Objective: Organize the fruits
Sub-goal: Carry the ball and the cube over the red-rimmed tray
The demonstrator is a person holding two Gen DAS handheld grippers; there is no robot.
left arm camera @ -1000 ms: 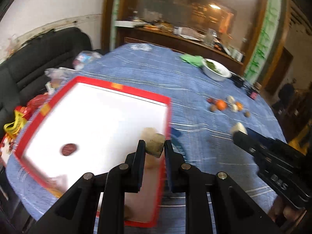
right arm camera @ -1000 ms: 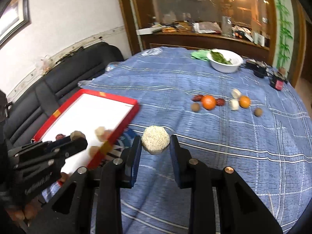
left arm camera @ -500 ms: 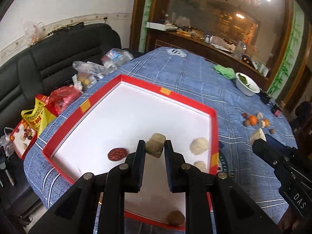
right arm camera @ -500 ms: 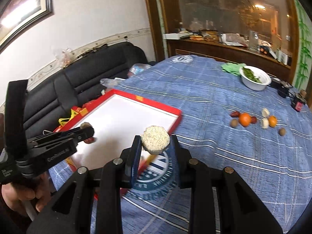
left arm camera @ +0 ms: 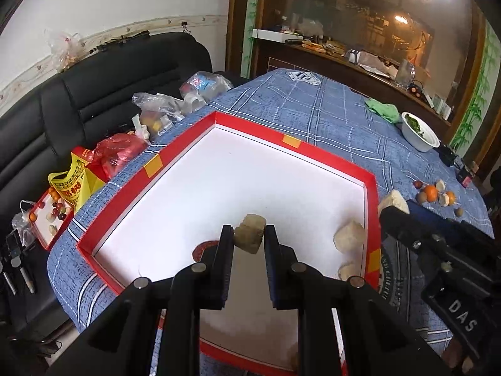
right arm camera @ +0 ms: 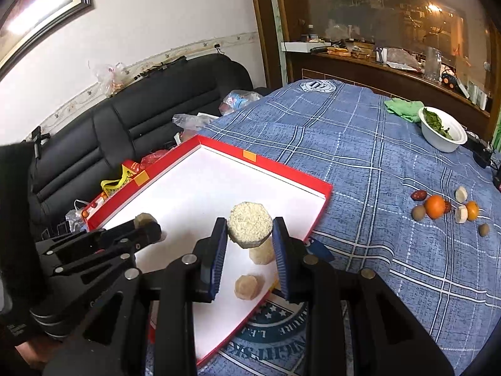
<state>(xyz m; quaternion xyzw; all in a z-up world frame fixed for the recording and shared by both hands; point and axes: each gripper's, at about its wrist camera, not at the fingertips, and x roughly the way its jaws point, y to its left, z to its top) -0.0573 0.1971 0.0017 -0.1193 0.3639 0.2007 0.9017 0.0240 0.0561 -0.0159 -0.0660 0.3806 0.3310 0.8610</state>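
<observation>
Both grippers carry something over the red tray (left arm camera: 371, 178) at frame centre: our left gripper (left arm camera: 249, 235) pinches a brownish chunk (left arm camera: 249, 233) between its fingers, our right gripper (right arm camera: 249, 230) clamps a pale round fruit (right arm camera: 249, 223). Loose fruits (right arm camera: 435, 206) lie on the desk (right arm camera: 360, 156) at right.

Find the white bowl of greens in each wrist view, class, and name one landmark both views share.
Left wrist: white bowl sits far right, upper half, on the blue cloth.
Right wrist: white bowl sits far right, beside the green cloth.
Shared landmark: the red tray.
</observation>
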